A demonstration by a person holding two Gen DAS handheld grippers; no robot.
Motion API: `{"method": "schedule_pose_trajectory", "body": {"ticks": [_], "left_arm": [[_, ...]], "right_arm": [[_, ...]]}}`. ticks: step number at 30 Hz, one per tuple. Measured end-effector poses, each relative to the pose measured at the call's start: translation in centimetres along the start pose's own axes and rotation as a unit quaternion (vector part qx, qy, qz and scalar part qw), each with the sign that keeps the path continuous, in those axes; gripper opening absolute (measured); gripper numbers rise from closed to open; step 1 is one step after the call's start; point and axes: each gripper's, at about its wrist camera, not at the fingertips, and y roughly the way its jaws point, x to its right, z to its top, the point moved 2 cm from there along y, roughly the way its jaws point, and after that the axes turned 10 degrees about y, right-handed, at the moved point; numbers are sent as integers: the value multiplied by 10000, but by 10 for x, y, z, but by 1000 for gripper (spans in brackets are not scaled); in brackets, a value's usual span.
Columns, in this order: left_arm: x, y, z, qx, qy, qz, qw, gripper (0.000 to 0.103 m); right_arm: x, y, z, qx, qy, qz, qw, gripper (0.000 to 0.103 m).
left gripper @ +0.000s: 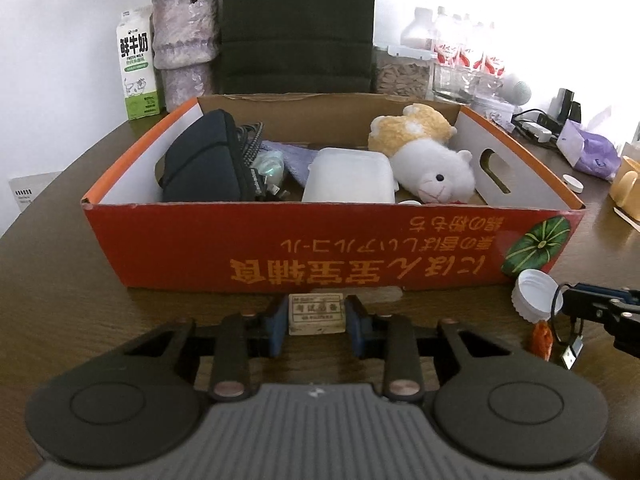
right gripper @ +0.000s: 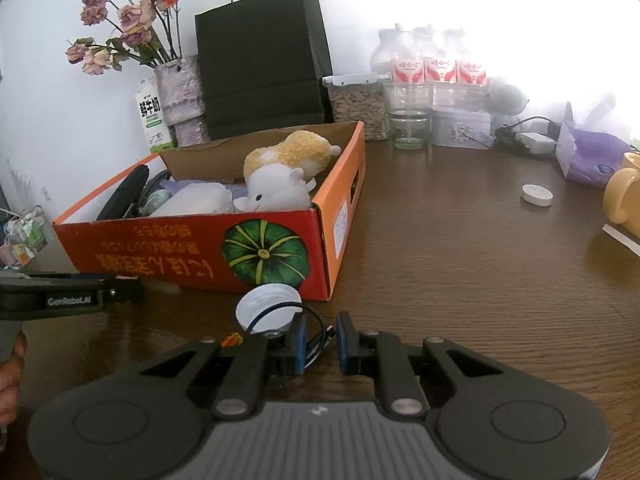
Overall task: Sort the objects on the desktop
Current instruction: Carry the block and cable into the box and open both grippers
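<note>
An orange cardboard box (left gripper: 304, 248) stands on the brown table and holds a black pouch (left gripper: 200, 160), a white plastic case (left gripper: 348, 176) and a plush toy (left gripper: 432, 160). My left gripper (left gripper: 317, 316) is shut on a small tan eraser block (left gripper: 317, 314) just in front of the box. My right gripper (right gripper: 319, 342) is open, its blue pads either side of a black USB cable (right gripper: 316, 344). A white bottle cap (right gripper: 268, 310) and a small orange wrapper (right gripper: 232, 338) lie beside it. In the left wrist view the cap (left gripper: 534, 294) and cable (left gripper: 570, 350) sit at the right.
At the back stand a milk carton (left gripper: 136, 68), a flower vase (left gripper: 184, 48), a black paper bag (right gripper: 260, 60), a jar of seeds (right gripper: 360, 108) and bottles (right gripper: 428, 68). A white disc (right gripper: 537, 195), a purple tissue pack (right gripper: 592, 156) and a yellow mug (right gripper: 624, 196) lie on the right.
</note>
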Motion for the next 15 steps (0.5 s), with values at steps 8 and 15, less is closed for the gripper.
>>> {"method": "schedule_pose_trajectory", "body": {"ticks": [8, 15], "left_arm": [[-1, -13, 1, 122, 68, -54, 9999, 31], [-3, -32, 3, 318, 126, -100, 9994, 31]], "right_arm": [[-3, -9, -1, 134, 66, 17, 9999, 14], [-8, -30, 5, 398, 146, 34, 9991, 14]]}}
